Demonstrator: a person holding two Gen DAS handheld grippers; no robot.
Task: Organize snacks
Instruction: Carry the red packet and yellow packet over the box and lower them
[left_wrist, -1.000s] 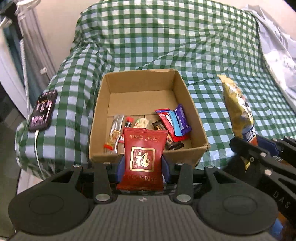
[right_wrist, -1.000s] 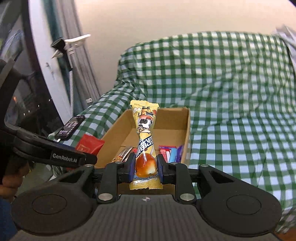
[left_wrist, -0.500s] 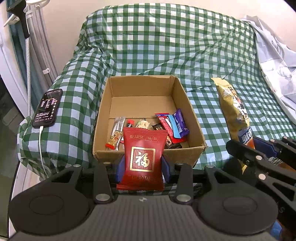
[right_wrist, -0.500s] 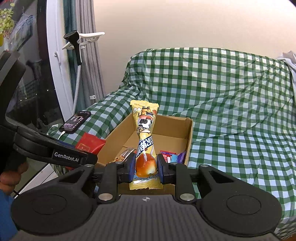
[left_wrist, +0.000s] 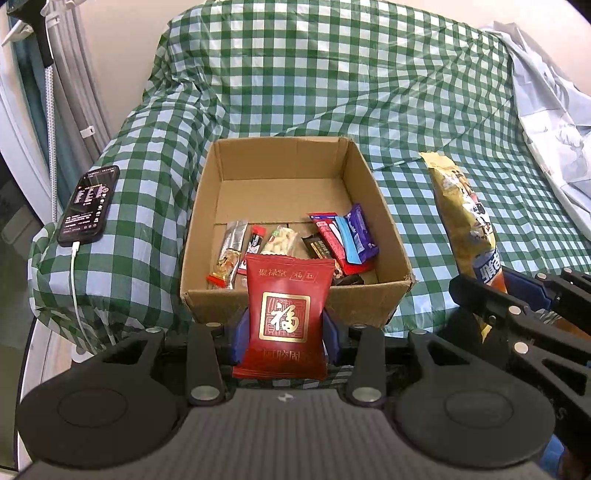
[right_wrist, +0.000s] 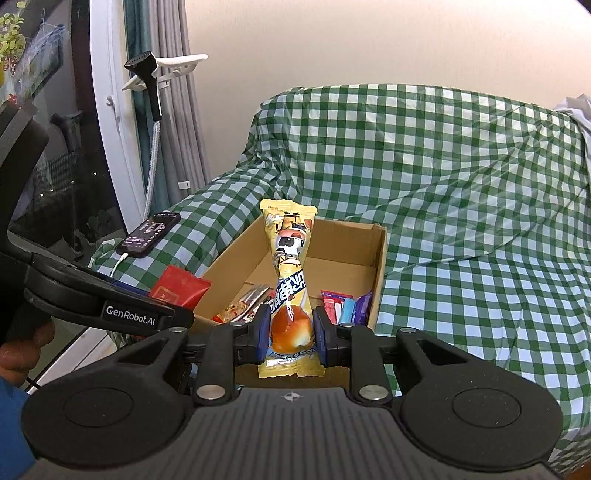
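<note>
Green-and-white checked cloth (left_wrist: 332, 81) covers a bed-like surface, cream wall behind, grey curtains at far left. Left wrist view: open brown cardboard box (left_wrist: 388, 236) sits on the cloth, holding a loose pile of small wrapped snacks (left_wrist: 332, 240) along its near side, among them red, blue and purple bars and a silver stick pack. Left tongs (left_wrist: 284, 330) clamp a red foil snack packet with gold square emblem (left_wrist: 286, 310), upright, just in front of the box's near wall, pads pressing both side edges. Black smartphone with lit screen (left_wrist: 88, 205) lies on the cloth left of the box, white cable plugged in. Pale printed sheet (left_wrist: 546, 122) bunched at upper right. Right tongs (left_wrist: 517, 295) enter at right edge gripping a long yellow snack bag with cartoon print (left_wrist: 461, 214), right of the box, apart from it. Right wrist view: right tongs (right_wrist: 290, 338) closed narrow on the yellow bag (right_wrist: 290, 266) near its lower end, bag standing upright in front of the box (right_wrist: 380, 266). Snacks (right_wrist: 343, 306) visible inside. Left tongs' black arm at left with the red packet (right_wrist: 181, 290) beside the box's left wall. Phone (right_wrist: 147, 234) on cloth further left. A hand (right_wrist: 22, 350) shows at lower left edge.
</note>
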